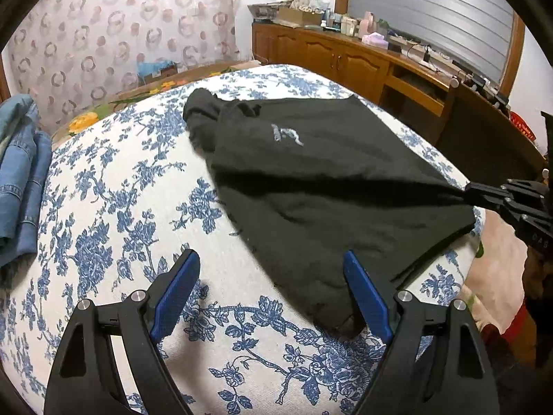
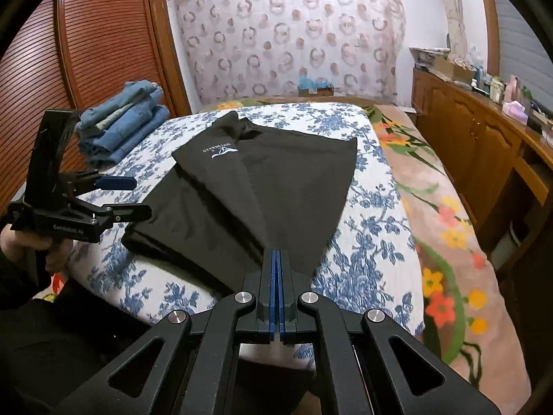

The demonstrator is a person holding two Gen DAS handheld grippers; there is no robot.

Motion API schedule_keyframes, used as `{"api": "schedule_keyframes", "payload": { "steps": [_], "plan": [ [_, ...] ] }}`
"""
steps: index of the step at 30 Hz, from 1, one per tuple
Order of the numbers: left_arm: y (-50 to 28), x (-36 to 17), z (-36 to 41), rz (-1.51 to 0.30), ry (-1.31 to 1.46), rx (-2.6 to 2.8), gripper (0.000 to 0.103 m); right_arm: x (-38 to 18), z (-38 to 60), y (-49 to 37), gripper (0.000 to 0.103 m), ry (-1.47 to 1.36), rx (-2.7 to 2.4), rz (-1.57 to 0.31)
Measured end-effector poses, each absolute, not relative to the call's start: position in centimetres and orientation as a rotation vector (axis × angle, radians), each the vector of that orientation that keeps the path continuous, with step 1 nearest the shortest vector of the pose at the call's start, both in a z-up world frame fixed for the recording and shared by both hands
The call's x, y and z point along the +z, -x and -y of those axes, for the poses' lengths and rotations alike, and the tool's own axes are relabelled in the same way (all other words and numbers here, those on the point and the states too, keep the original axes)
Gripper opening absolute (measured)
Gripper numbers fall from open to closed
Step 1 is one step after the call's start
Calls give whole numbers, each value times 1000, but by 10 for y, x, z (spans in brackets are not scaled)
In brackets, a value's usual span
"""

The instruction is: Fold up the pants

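Note:
Black pants [image 1: 311, 180] with a small white logo lie partly folded on a bed sheet [image 1: 138, 180] printed with blue flowers. My right gripper [image 2: 276, 251] is shut on the near edge of the pants [image 2: 259, 180], and the cloth pulls up into a taut ridge toward it. The left wrist view shows the right gripper [image 1: 471, 189] pinching the cloth at the bed's right side. Just above the sheet, my left gripper [image 1: 270, 256] stands open at the pants' near corner with nothing between its blue pads. From the right wrist view the left gripper [image 2: 136, 197] is beside the pants' left edge.
Folded blue jeans [image 2: 128, 121] are stacked at the sheet's far left, next to a brown slatted wardrobe [image 2: 86, 34]. A flowered blanket [image 2: 442, 242] covers the rest of the bed. A wooden cabinet [image 2: 466, 138] with clutter on top runs along the right.

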State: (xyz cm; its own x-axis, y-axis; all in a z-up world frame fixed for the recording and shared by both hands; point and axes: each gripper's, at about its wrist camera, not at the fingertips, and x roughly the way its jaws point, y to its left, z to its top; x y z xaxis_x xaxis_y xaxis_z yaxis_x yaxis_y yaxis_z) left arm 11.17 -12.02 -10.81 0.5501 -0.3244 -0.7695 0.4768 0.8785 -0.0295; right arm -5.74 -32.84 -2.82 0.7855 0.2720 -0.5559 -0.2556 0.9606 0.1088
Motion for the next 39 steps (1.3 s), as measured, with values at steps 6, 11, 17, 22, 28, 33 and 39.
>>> {"api": "schedule_keyframes", "payload": {
  "steps": [6,11,17,22,28,33,39],
  "plan": [
    [-111,-108,121,-863,-186,-483,86,-31,338,54,1,-38,268,-607],
    [-113,-113,121,-877,-184,-480,86,-42,338,48,1,-44,266,-633],
    [-113,-117,120,-885,-182,-475,86,-40,342,43,1,-60,263,-645],
    [-116,-110,109,-862,-155,-454,86,-33,344,39,5,-65,252,-625],
    [-120,-102,93,-842,-120,-418,86,-21,335,31,19,-41,256,-589],
    [-123,-98,82,-824,-103,-387,86,-14,317,16,38,-12,290,-561],
    [-127,-96,70,-811,-88,-356,86,-10,289,-7,41,35,335,-558]
  ]
}}
